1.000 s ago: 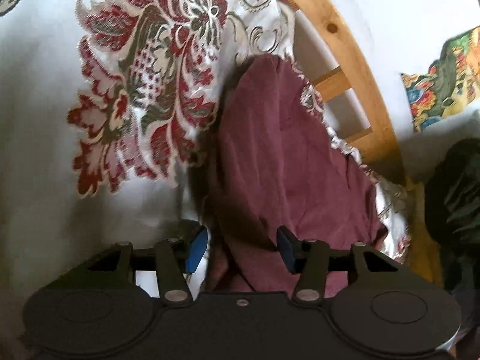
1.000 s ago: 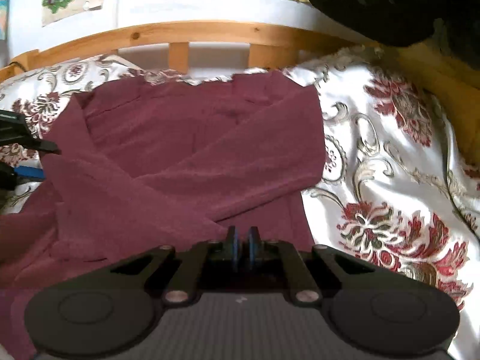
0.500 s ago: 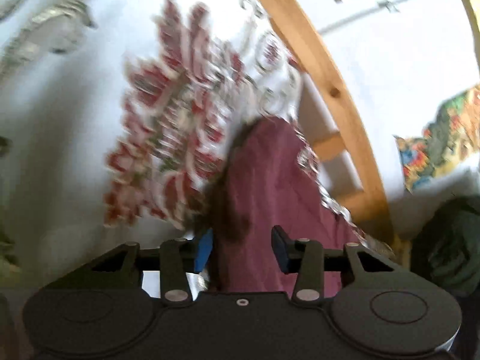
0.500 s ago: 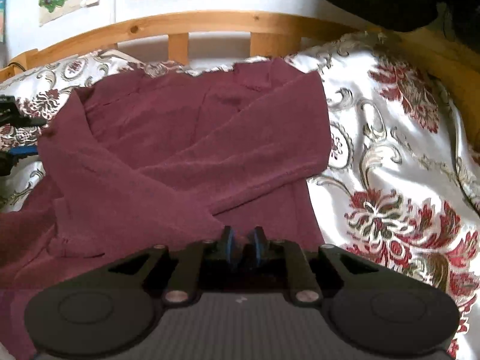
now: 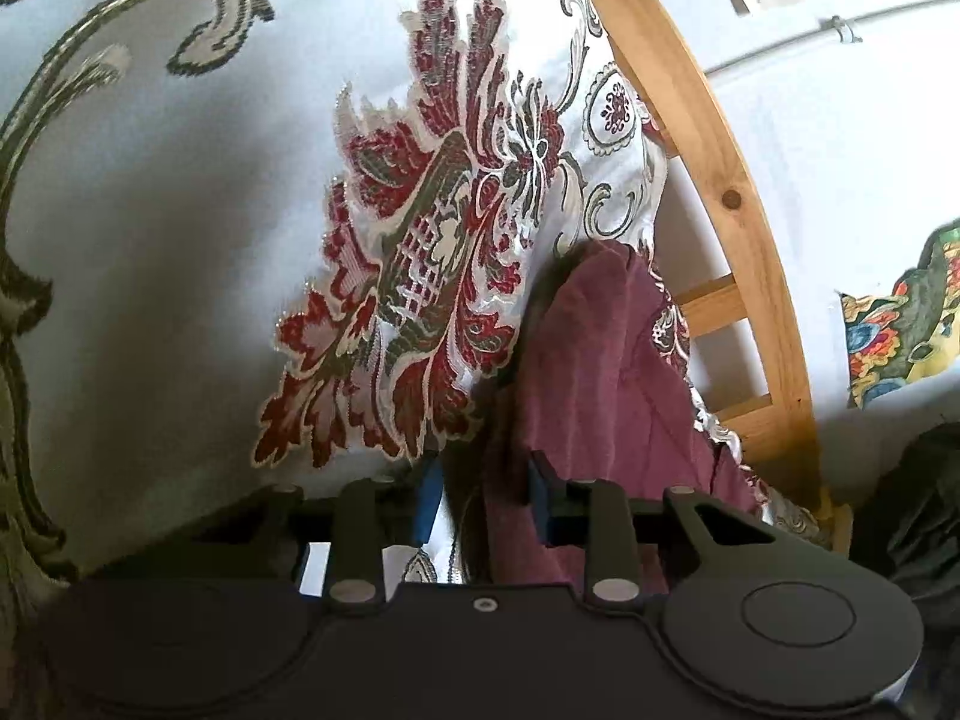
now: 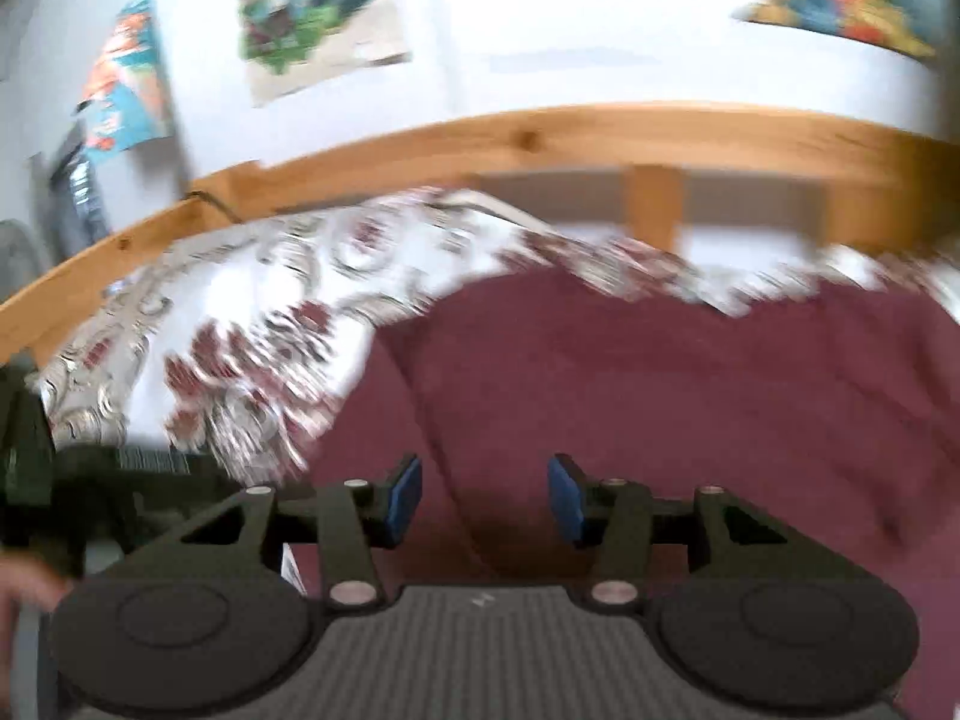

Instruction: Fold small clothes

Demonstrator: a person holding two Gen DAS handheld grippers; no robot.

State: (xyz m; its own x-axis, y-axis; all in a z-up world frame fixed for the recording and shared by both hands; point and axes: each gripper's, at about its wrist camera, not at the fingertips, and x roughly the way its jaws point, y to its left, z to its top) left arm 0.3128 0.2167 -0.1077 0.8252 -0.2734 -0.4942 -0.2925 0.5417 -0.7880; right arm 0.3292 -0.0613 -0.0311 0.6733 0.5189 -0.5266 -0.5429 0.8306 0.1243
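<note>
Floral bedspread (image 5: 180, 240) under maroon garment (image 6: 660, 390); left fingers (image 5: 543, 498) closing around it, right fingers (image 6: 402, 498) opening

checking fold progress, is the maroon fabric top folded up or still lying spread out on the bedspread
Partly folded: the maroon fabric top lies on the floral bedspread with a flap laid diagonally over its body; the blur hides the rest.
</note>
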